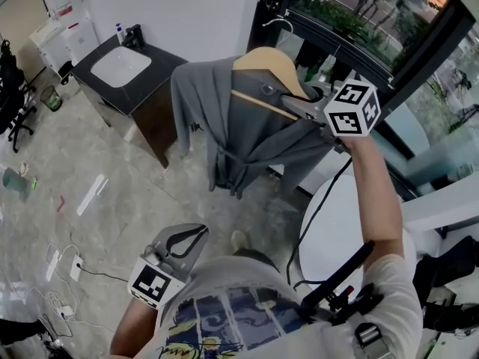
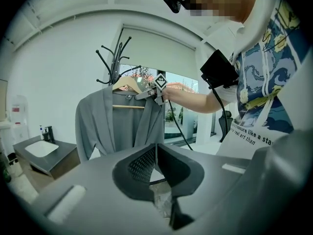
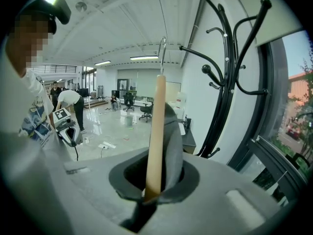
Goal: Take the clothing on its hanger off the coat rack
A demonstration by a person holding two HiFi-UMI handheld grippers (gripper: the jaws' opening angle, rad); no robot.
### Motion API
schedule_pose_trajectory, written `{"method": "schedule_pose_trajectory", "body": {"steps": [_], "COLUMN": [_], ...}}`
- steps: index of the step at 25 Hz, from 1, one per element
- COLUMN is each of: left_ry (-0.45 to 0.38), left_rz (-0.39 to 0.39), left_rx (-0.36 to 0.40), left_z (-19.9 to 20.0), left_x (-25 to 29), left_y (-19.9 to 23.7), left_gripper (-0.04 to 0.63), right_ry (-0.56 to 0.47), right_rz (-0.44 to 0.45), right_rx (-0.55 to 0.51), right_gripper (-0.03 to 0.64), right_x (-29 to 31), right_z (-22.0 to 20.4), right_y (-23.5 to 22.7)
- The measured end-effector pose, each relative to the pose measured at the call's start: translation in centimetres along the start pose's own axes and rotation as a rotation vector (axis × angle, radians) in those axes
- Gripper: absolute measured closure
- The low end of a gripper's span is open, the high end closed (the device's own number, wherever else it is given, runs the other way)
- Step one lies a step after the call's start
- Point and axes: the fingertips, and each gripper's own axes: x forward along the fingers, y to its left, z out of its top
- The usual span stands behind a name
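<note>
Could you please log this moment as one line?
right tongs: shut on hanger | robe: on hanger, clear of coat rack | left tongs: shut, empty

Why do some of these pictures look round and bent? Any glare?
Right gripper view: fisheye, dark corners, coat rack bowed, ceiling lights mirrored on the floor. Left gripper view: same round warp. Head view: straighter, evenly lit.

Glossy pale floor, dark sink cabinet, large windows.

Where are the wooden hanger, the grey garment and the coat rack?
wooden hanger (image 1: 269, 60): head view, its bare top shoulder.
grey garment (image 1: 251, 137): head view, front panel.
coat rack (image 3: 221, 114): right gripper view, black pole.
</note>
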Motion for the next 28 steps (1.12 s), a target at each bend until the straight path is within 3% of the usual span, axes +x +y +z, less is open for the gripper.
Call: {"method": "schedule_pose_trajectory", "body": {"steps": [28], "left_ry": [-0.005], "left_rz": [-0.065], "left_rx": [0.024], "left_z": [-1.9], "left_x": [-7.0], "left_y": [-6.2], "left_gripper": [0.58], "right_ry": [-0.065], "right_rz": [0.062], "right_rx": [-0.033], "right_gripper": [0.612], "right_x": [-2.7], "right_z": [-0.5], "right_y": [19.3]}}
